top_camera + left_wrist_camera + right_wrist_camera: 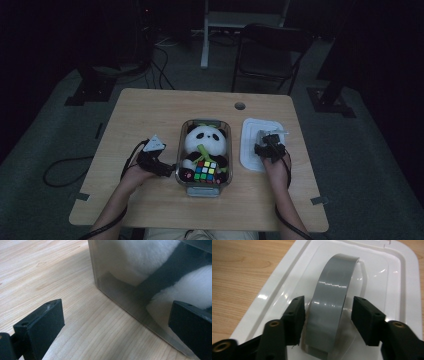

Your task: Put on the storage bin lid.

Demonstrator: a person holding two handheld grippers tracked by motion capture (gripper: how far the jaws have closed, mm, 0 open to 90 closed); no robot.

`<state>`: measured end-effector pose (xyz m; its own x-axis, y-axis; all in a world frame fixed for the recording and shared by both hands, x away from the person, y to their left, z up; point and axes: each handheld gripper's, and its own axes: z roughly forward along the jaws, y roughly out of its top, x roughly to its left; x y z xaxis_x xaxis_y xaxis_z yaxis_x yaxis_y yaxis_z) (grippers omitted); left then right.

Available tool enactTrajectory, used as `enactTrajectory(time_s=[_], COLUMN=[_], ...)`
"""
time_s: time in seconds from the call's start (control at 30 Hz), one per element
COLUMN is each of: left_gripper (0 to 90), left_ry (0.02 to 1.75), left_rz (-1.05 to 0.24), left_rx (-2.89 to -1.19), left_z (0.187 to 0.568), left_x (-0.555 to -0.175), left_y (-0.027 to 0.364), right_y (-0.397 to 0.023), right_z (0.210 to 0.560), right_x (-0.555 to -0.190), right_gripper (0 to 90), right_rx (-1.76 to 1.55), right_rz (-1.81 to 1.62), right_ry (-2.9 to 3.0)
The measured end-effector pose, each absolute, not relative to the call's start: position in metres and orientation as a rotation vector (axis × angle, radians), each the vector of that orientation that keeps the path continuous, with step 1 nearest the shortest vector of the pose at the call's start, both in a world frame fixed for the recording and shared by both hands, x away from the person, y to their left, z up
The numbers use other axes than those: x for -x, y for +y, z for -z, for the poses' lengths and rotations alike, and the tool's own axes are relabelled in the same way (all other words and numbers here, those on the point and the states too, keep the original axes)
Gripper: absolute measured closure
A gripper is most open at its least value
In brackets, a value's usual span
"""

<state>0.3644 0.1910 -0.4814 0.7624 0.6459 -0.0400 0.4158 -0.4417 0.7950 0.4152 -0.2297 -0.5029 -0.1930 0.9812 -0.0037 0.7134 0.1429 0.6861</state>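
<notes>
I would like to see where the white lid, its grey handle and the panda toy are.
white lid (248,150): high view, bare left rim.
grey handle (331,300): right gripper view, middle of the strap.
panda toy (204,135): high view, its white face.

On the table (150,107): 1 clear bin (181,150) at the centre, holding 1 panda (205,140) and 1 cube (205,170). 1 white lid (250,142) at 3 o'clock, with 1 grey handle (332,307). 2 grippers: left (167,167), right (270,142).
</notes>
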Motion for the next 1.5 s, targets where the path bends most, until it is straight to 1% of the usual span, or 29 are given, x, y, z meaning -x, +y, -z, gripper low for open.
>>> enactTrajectory(time_s=[0.07,0.1,0.2,0.27,0.47,0.67,0.83,1.03,1.23,1.3,1.5], left_gripper=[1.1,1.0,1.0,1.0,1.0,1.0,1.0,1.0,1.0,1.0,1.0], left_ry=[0.787,0.785,0.768,0.768,0.734,0.702,0.665,0.639,0.618,0.619,0.677], left_rz=[-0.340,-0.336,-0.331,-0.331,-0.317,-0.296,-0.276,-0.247,-0.229,-0.247,-0.304], left_rx=[-2.099,-2.100,-2.103,-2.103,-2.109,-2.129,-2.153,-2.170,-2.155,-2.162,-2.193], left_z=[0.481,0.482,0.482,0.482,0.482,0.481,0.481,0.480,0.476,0.475,0.479], left_x=[-0.364,-0.363,-0.361,-0.361,-0.358,-0.357,-0.356,-0.357,-0.359,-0.359,-0.359], left_y=[0.190,0.189,0.185,0.185,0.171,0.158,0.142,0.121,0.103,0.099,0.110], right_y=[-0.230,-0.231,-0.234,-0.236,-0.253,-0.259,-0.252,-0.236,-0.215,-0.203,-0.176], right_z=[0.504,0.503,0.499,0.497,0.467,0.428,0.391,0.362,0.349,0.350,0.363], right_x=[-0.415,-0.415,-0.413,-0.412,-0.398,-0.381,-0.365,-0.348,-0.336,-0.333,-0.334], right_gripper=[60.5,63.8,67.0,67.0,67.6,67.8,67.8,67.8,67.8,67.8,67.8], right_rx=[-1.613,-1.610,-1.626,-1.623,-1.622,-1.570,-1.482,-1.383,-1.289,-1.250,-1.193], right_rz=[-0.772,-0.776,-0.799,-0.806,-0.890,-0.992,-1.068,-1.182,-1.273,-1.277,-1.300], right_ry=[1.978,1.978,1.955,1.949,1.906,1.864,1.860,1.912,2.004,2.058,2.201])
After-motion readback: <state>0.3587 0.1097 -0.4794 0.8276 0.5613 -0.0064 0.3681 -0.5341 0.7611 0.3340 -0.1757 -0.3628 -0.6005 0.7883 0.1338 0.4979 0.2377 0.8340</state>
